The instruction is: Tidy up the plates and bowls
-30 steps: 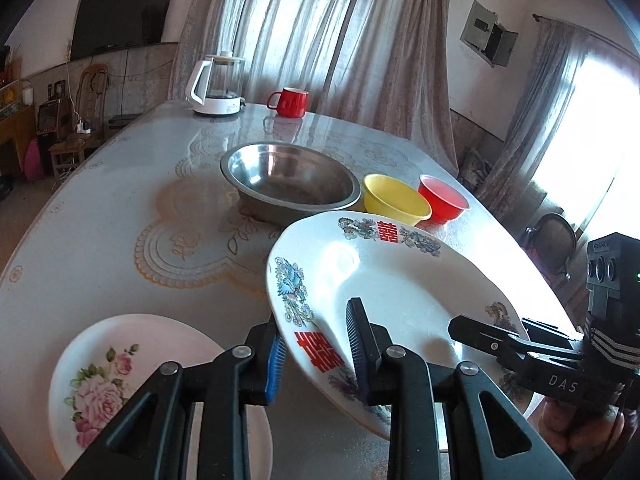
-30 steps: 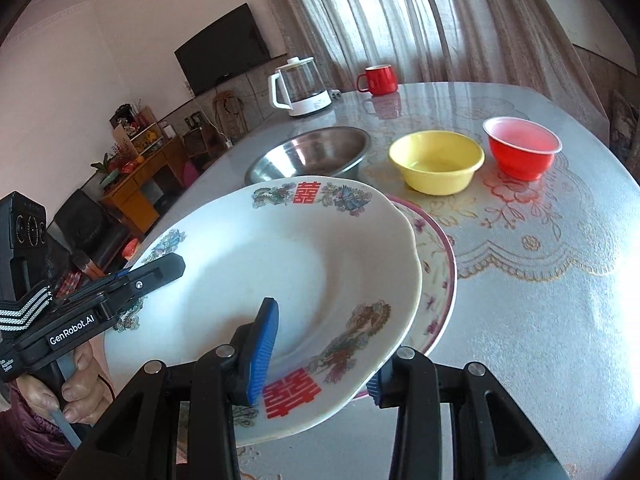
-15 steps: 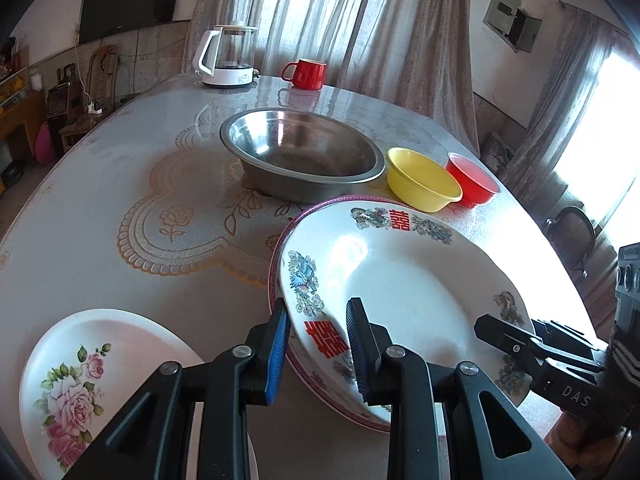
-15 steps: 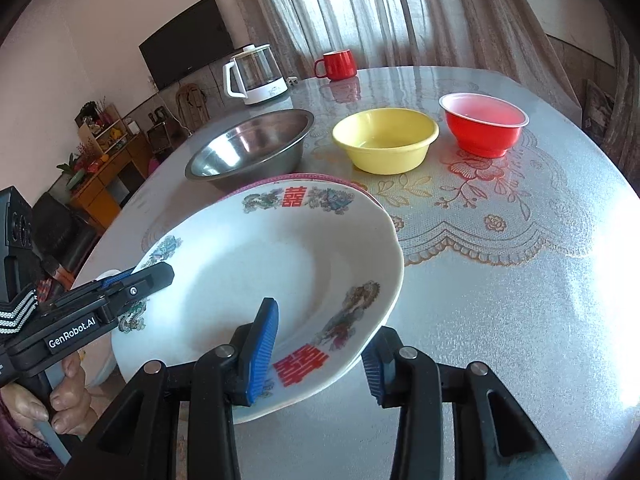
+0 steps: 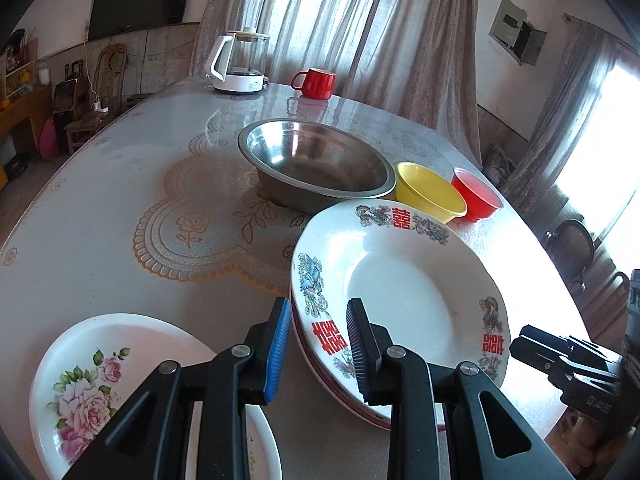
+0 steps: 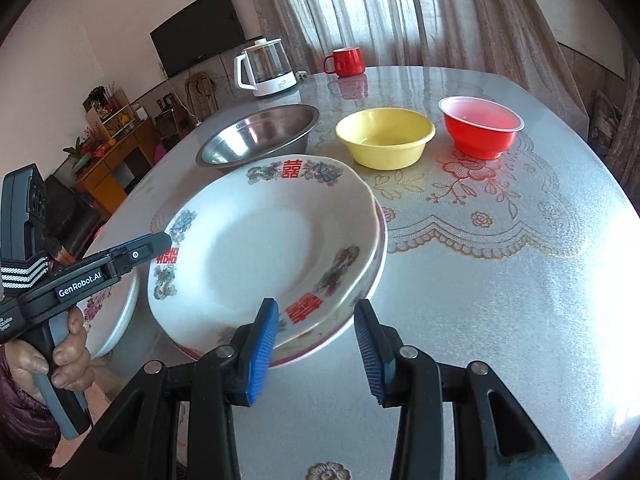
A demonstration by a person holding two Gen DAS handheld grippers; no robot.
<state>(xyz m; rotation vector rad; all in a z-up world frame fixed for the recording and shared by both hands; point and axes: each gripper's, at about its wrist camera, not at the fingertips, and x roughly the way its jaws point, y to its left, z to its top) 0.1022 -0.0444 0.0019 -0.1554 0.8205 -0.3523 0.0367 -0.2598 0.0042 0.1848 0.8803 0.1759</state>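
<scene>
The white plate with red characters (image 5: 400,280) is lying nested on a red-rimmed plate (image 6: 376,264) on the counter (image 5: 120,200), near the steel bowl (image 5: 316,164). The left claw (image 5: 318,336) is standing open, its pads either side of the plate's near rim with gaps showing. The right claw (image 6: 316,344) is standing open, its pads apart and clear of the near rim. A rose-patterned plate (image 5: 100,380) is lying at near left. The yellow bowl (image 6: 384,136) and the red bowl (image 6: 480,124) are sitting side by side to the right of the steel bowl.
</scene>
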